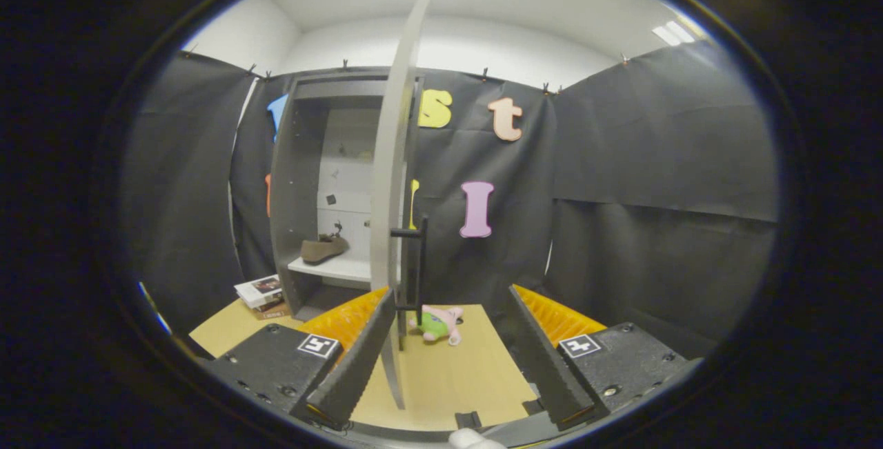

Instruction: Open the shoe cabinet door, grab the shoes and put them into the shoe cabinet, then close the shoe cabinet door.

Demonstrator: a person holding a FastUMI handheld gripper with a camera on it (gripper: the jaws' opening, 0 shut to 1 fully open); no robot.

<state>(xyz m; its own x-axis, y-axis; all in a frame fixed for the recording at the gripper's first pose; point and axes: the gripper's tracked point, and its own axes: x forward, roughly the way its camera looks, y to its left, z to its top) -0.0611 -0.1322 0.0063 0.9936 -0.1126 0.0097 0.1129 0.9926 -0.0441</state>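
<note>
Beyond the fingers, at the back of the booth: tall grey shoe cabinet (298, 194) with a pale inner back panel, standing on the light wooden table (441, 380). Grey cabinet door (393, 180) swung wide, seen nearly edge-on, its lower edge reaching down between the two fingers. Black bar handle (421, 263) fixed upright on the door's right face, just ahead of the fingers. Brown low-cut shoe (323, 249) lying on the white shelf (338, 268) inside the cabinet, toe pointing left, left of the door. Small dark marks dotted over the inner back panel, too small to make out.

Hand-held gripper (452, 366) spread wide, clasping nothing; left finger just beside the door's lower edge, whether touching it could not be told; right finger well apart from the door.

Small pink and green plush toy (438, 323) lying on the table just right of the handle's lower end, ahead of and between the fingers. Short stack of books (262, 295) resting on the table at the cabinet's left foot. Black cloth wall behind and to both sides of the cabinet, white ceiling with lit panels above. Small white object at the very bottom, between the finger bases, too cropped to identify.
</note>
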